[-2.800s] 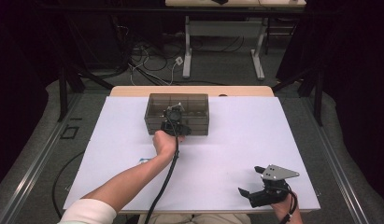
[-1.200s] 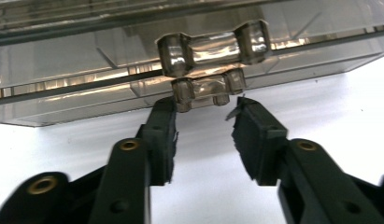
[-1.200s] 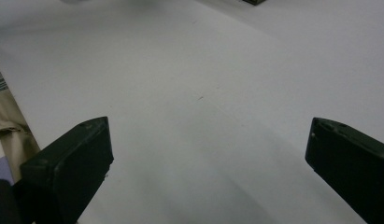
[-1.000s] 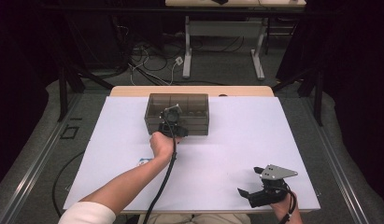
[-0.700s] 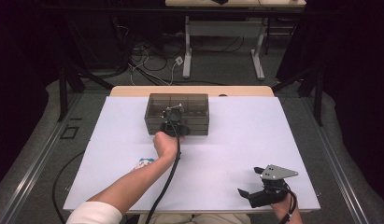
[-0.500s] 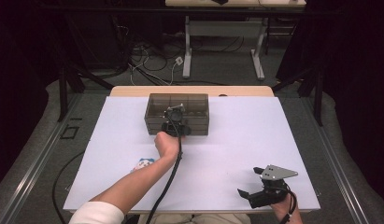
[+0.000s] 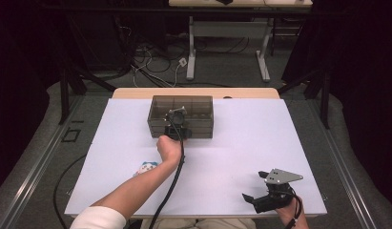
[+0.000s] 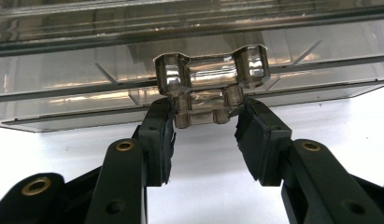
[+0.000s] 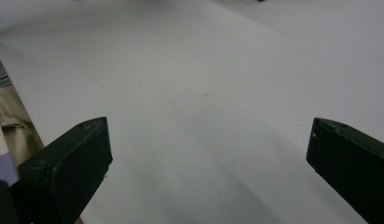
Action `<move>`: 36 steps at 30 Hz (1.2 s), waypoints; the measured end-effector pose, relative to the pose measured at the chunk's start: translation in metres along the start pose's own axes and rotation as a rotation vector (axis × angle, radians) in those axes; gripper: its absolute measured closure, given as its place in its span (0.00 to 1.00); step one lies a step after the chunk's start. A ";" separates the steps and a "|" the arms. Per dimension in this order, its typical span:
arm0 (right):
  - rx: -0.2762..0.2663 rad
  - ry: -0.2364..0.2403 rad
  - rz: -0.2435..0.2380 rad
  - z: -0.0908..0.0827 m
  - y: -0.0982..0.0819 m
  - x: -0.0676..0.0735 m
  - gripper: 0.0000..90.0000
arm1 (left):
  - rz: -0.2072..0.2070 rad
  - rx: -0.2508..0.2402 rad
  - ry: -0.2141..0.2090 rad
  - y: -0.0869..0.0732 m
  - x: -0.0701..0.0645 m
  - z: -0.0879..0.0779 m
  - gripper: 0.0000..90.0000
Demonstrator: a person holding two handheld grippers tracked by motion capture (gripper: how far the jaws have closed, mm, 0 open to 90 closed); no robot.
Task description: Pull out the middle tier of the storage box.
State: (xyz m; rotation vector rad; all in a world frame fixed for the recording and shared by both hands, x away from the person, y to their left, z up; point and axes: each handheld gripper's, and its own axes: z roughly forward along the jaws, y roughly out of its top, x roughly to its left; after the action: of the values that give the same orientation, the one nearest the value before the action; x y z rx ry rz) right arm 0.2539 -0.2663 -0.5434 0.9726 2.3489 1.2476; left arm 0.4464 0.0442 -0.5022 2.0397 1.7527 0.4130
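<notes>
Left gripper [image 8: 203, 123] is at the front latch [image 8: 209, 88] of the smoky clear compartment box [image 7: 180, 116], which sits at 12 o'clock on the bench [image 7: 260, 143], near its far edge. Jaws have just been closing and now flank the latch's lower tab; pads look at or just touching its sides, can't confirm a firm pinch.

To do it well: finish the squeeze square on the tab, keep the gripper level, then lever gently so the box doesn't slide on the white sheet.

Right gripper [image 7: 260, 198] rests at 5 o'clock by the near edge, jaws wide, nothing between them, well apart from the box. It could brace the box.

Small blue-white item [image 7: 146, 168] at 7 o'clock beside the forearm, too small to identify. Nothing blocks the latch; the left gripper's cable [image 7: 172, 186] trails back clear.
</notes>
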 end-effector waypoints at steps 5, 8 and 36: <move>0.001 -0.014 0.003 -0.001 -0.001 0.000 0.00 | 0.012 -0.006 0.004 -0.001 0.000 0.000 0.63; 0.005 -0.011 0.001 -0.001 -0.001 0.000 0.00 | 0.008 -0.008 0.003 -0.003 0.000 -0.001 0.63; 0.012 -0.010 -0.001 0.000 -0.001 -0.002 0.00 | 0.303 -0.047 -0.131 -0.033 0.012 -0.013 0.19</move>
State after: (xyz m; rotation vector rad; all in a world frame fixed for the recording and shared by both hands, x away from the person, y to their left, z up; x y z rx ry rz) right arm 0.2547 -0.2677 -0.5446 0.9794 2.3512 1.2272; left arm 0.4137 0.0616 -0.5076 2.2492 1.3500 0.3959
